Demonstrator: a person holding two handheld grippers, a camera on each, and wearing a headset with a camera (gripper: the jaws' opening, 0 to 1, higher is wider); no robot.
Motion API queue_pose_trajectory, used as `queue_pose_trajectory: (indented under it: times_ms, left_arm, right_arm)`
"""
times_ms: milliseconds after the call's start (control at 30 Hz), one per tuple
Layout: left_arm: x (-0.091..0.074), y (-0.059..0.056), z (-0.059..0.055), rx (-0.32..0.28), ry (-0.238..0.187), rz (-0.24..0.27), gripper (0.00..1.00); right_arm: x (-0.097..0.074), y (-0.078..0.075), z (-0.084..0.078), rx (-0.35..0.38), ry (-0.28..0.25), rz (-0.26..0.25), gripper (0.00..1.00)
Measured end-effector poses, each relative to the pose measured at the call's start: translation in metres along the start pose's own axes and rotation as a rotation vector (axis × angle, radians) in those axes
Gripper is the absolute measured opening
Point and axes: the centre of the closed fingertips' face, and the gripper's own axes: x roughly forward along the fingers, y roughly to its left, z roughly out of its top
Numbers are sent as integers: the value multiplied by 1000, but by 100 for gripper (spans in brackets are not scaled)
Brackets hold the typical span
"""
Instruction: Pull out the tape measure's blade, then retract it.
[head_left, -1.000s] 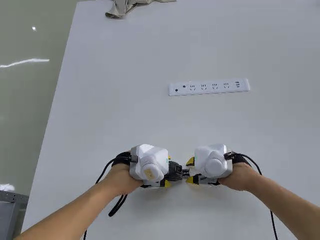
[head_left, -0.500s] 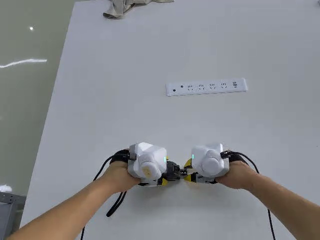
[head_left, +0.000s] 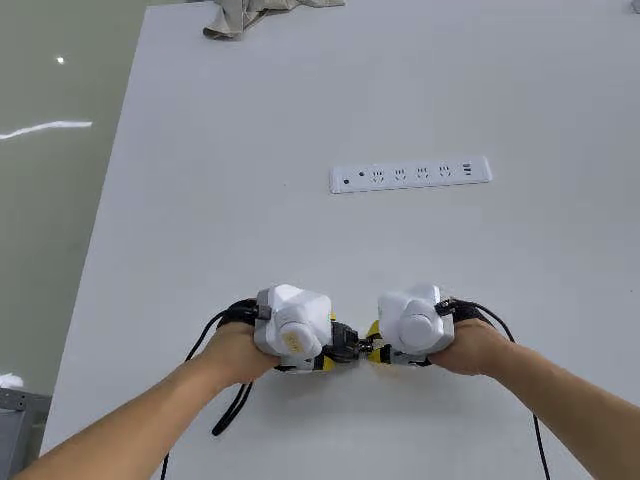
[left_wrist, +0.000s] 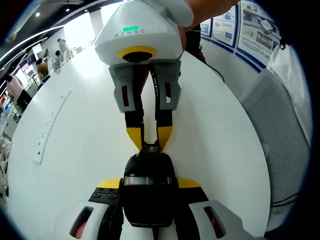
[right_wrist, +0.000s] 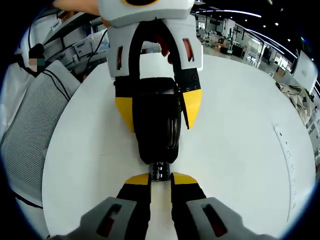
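Two tongs meet tip to tip low over the table (head_left: 250, 150): left tongs (left_wrist: 148, 183) clamped on the black tape measure (left_wrist: 148, 200), right tongs (right_wrist: 160, 179) pinched on its blade tip (right_wrist: 160, 171). A power strip (head_left: 410, 174) lies well beyond them.

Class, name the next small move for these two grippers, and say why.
Probably draw the right gripper straight away from the left gripper: the left grips the tape measure, the right pinches its blade tip at the case mouth, blade not yet out.
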Motion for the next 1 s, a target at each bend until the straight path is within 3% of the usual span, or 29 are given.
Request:
queue_pose_trajectory:
  times_ms: [1000]
  left_arm:
    - [0,1,-1,-22,9,10,35]
  right_arm:
    - [-10,1,-15,-21,15,7,13]
